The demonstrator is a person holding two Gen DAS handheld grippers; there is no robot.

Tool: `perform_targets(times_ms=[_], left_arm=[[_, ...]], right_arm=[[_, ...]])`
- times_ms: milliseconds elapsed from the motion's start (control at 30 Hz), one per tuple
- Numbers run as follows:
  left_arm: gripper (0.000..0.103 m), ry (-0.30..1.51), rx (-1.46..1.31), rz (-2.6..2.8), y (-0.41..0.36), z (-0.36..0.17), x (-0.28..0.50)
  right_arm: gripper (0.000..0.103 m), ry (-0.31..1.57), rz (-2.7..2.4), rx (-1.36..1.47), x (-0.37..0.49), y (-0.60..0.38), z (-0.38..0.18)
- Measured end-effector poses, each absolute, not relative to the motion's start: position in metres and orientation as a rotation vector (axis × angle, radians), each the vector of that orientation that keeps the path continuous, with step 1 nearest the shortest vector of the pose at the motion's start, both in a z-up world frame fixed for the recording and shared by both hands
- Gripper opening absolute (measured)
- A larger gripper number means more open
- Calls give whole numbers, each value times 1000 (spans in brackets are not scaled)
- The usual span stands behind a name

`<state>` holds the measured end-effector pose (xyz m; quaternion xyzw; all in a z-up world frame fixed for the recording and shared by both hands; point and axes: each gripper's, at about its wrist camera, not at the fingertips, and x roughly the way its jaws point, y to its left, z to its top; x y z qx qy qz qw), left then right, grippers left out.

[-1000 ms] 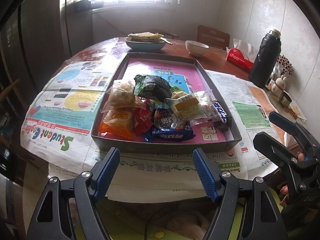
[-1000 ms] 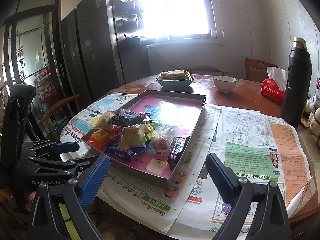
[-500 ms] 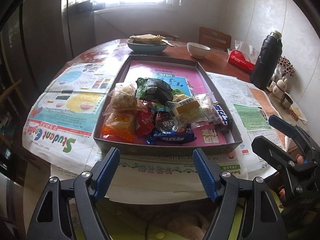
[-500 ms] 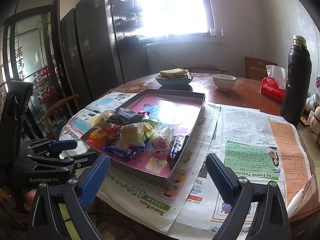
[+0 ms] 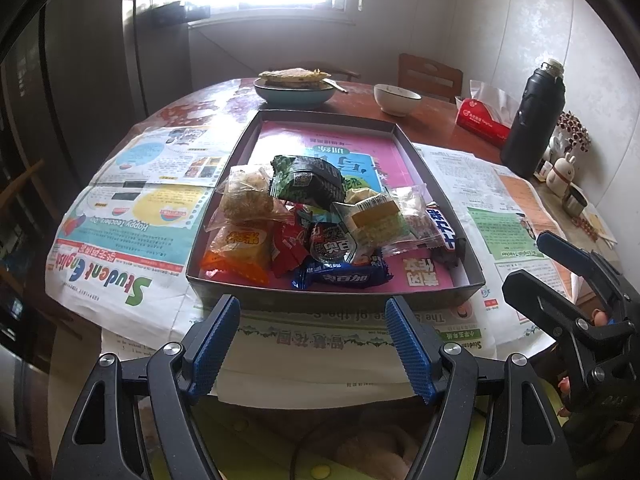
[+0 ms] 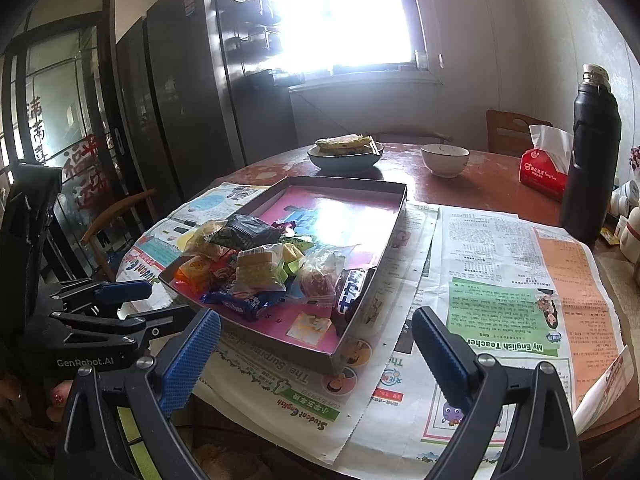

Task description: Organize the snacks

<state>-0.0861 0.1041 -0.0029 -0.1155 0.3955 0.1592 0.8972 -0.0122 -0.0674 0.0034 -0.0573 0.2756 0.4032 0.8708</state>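
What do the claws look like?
Both claws, left and right, have black frames with silver screws and two fingers lined with bumpy blue pads. The left one's side reads "GenRobot.AI" in white. Red-painted fingernails show beneath it.

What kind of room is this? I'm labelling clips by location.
Likely a home kitchen or dining room: a round wooden table with a plate of flatbread, a tall dark fridge, and a tissue pack.

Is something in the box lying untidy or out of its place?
Yes. The snacks lie in one loose heap at the near end of the box, overlapping each other; the far half is bare. One dark bar leans against the right wall.
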Motion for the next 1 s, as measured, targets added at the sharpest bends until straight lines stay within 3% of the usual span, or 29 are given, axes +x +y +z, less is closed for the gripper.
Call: perform_targets(times_ms=[1000], left_arm=[[77,817,-260,359,126,-4,-83]], right_arm=[[97,632,788,-61,16,-80,-8]])
